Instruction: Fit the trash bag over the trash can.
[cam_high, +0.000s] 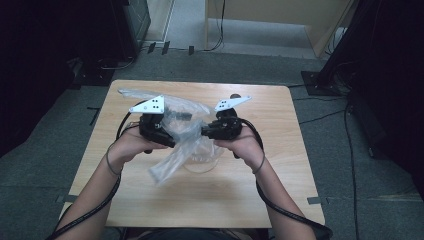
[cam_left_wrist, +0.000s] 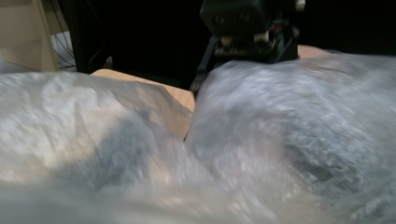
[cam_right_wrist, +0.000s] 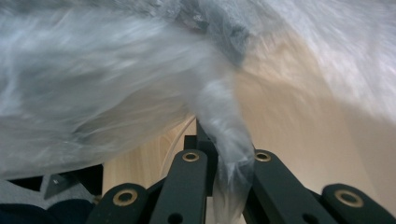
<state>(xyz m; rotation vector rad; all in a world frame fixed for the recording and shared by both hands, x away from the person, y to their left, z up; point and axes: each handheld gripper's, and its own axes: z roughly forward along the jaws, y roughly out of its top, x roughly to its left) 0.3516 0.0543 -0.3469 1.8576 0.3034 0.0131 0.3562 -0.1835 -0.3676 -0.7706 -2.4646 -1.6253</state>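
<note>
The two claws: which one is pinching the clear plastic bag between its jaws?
The right claw: a twisted strand of the plastic bag is clamped between its jaws. The left claw shows no such pinch.

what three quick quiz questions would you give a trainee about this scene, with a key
1. True or false: the right gripper is shut on a twisted bunch of the clear plastic bag.
2. Which does the bag lie over? A) a metal tray B) a wooden table C) a carpeted floor
3. In the left gripper view, what black thing shows beyond the bag?

Key
1. True; the right gripper view shows its jaws pinching the plastic.
2. B.
3. The other hand's gripper, the right one, at the top of that view.
</note>
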